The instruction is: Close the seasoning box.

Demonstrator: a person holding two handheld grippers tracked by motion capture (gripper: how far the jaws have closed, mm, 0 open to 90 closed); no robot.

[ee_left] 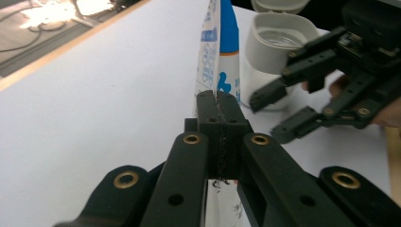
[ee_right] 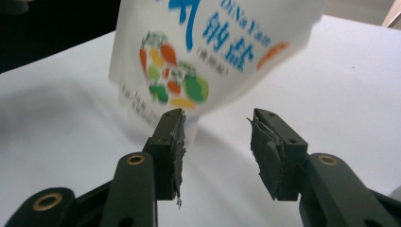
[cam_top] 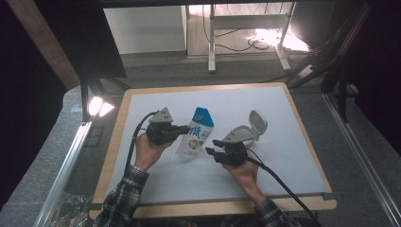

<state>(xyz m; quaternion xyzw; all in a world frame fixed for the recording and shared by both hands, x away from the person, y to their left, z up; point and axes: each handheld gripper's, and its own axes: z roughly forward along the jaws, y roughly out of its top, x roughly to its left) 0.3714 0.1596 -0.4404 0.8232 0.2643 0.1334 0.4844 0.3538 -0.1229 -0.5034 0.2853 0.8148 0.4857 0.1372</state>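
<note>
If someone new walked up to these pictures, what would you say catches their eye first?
The white and blue pouch printed with vegetables, standing mid-table on the white mat, draws the eye first; the left tongs are shut on its edge. Just right of it, the right tongs hang open, pointing at the pouch's lower part. Behind them stands a white tub with its flip lid open.

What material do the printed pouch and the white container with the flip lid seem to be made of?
Pouch: likely thin plastic film, fairly glossy; its flat sealed edge is pinched by the left gripper.
Container: apparently moulded white plastic, smooth and matte, with a hinged lid standing open.
</note>
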